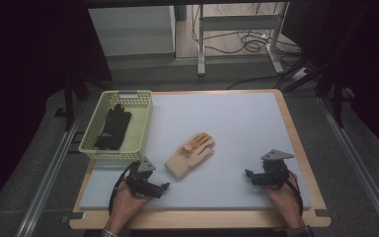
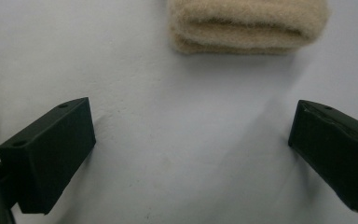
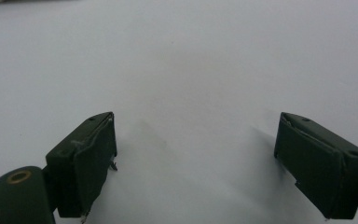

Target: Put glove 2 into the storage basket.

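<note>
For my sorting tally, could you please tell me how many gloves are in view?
2. A beige knitted glove with orange fingertips lies on the pale blue mat, and a black glove sits inside the pale yellow plastic basket; more could be hidden beneath it.

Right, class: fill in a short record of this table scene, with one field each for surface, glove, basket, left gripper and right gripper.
surface: pale blue mat on a wooden board
glove: beige glove lying flat mid-mat, orange on its fingers, apart from both grippers
basket: pale yellow basket at the mat's far left corner, dark glove inside
left gripper: left gripper near the beige glove's cuff, jaws open, nothing between them
right gripper: right gripper low over bare mat, jaws open, nothing between them
</note>
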`<state>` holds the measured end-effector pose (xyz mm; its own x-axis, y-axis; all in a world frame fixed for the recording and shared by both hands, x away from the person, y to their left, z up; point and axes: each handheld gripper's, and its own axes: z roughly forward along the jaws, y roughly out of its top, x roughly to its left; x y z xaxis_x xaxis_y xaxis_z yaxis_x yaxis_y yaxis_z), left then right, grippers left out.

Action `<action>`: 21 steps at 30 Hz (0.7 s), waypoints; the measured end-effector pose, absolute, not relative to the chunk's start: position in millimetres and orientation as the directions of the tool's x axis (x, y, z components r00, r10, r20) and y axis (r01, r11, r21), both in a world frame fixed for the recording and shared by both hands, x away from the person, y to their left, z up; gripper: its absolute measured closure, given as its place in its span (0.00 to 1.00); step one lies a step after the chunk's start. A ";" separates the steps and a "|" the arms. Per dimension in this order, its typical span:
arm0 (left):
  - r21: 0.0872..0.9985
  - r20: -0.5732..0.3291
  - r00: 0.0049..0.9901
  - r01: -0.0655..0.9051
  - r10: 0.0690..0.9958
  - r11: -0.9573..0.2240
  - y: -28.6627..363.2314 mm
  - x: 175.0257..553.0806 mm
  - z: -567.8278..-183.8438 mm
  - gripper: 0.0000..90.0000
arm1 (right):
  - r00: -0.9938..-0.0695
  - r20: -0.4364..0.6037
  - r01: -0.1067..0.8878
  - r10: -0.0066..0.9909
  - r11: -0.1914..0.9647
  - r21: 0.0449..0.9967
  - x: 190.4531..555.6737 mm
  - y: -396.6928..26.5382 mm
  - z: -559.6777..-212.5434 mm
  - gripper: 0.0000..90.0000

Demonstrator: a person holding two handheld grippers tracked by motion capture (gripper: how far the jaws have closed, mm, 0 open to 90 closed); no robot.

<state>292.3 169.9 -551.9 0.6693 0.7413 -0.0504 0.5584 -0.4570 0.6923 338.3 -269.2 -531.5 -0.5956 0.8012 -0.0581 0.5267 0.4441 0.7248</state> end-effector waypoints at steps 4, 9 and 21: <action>0.692 -0.047 0.670 0.557 0.741 -0.459 169.7 292.0 -551.5 0.01 | -0.596 -0.060 0.525 0.801 0.445 0.725 338.2 -269.2 -531.6 0.14; 0.685 -0.044 0.673 0.558 0.738 -0.468 170.2 293.2 -549.1 0.03 | -0.596 -0.061 0.524 0.801 0.445 0.726 338.1 -269.3 -531.6 0.14; 0.685 -0.026 0.736 0.506 0.676 -0.524 136.8 313.8 -510.5 0.01 | -0.596 -0.059 0.525 0.801 0.445 0.726 338.3 -269.4 -531.7 0.14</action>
